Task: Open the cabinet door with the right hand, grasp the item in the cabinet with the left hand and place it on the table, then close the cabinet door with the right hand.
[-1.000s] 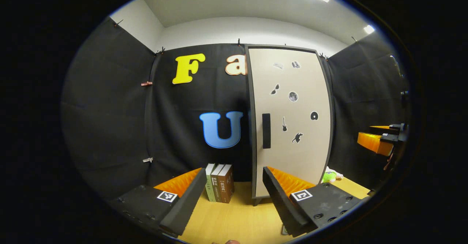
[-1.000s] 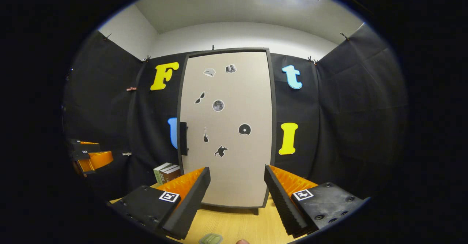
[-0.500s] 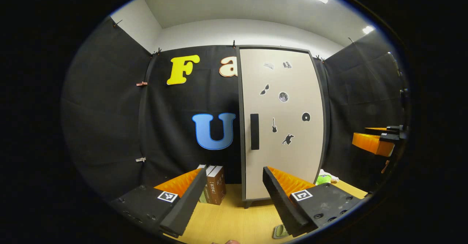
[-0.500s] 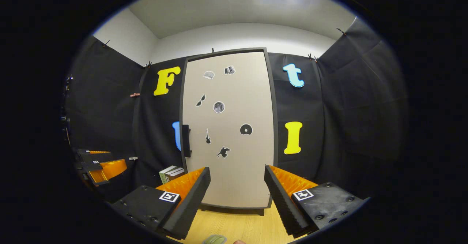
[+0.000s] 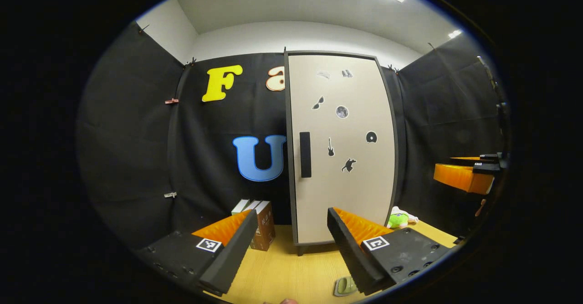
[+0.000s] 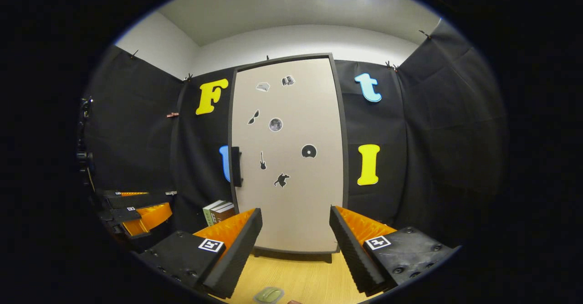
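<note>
A tall beige cabinet (image 5: 341, 158) (image 6: 291, 158) stands at the back of the wooden table, its door shut and dotted with small black stickers. A dark vertical handle (image 5: 305, 154) (image 6: 236, 166) sits on the door's left edge. What is inside is hidden. My left gripper (image 5: 291, 244) is open, well short of the cabinet and aimed near the handle side. My right gripper (image 6: 296, 244) is open too, facing the lower middle of the door from a distance. Far off, the right gripper (image 5: 464, 174) hangs at the right of the left gripper view, and the left gripper (image 6: 134, 208) at the left of the right gripper view.
A few upright books (image 5: 257, 222) (image 6: 218, 212) stand left of the cabinet. A green and white soft toy (image 5: 400, 218) lies at its right foot. A small greenish flat object (image 5: 345, 286) (image 6: 269, 295) lies on the table (image 5: 291, 272) close to me.
Both grippers have shifted: the cabinet slid left in the left gripper view and slightly up in the right gripper view. The left gripper appears lower and nearer in the right gripper view.
</note>
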Motion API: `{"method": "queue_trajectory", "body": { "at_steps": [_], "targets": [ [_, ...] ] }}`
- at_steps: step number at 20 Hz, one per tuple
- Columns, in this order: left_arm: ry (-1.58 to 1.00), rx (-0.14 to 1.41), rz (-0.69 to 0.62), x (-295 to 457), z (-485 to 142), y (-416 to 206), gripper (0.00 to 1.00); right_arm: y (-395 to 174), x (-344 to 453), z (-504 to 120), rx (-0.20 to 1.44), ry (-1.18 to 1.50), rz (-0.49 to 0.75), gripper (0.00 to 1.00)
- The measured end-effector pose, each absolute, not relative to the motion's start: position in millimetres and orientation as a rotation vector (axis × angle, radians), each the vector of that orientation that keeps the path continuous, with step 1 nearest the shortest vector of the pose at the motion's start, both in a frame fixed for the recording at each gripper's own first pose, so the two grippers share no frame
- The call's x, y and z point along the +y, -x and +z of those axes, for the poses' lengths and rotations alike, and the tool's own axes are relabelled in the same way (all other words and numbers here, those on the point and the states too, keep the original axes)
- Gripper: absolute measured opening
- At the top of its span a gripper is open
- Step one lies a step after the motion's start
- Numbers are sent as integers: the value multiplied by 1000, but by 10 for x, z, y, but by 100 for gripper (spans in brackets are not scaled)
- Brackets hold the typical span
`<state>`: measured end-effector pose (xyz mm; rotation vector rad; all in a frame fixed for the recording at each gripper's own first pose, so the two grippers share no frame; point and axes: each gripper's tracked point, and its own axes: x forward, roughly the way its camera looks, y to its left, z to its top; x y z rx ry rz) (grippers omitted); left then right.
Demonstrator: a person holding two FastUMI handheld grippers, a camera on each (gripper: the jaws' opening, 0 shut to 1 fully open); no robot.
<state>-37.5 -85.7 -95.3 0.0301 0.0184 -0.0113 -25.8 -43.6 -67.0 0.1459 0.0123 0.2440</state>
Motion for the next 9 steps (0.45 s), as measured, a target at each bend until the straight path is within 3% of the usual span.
{"method": "queue_trajectory", "body": {
  "at_steps": [9],
  "targets": [
    [-13, 26, 6, -770, -972, 348, 97, 292, -366, -653, 13, -150, 262, 96]
  ]
}}
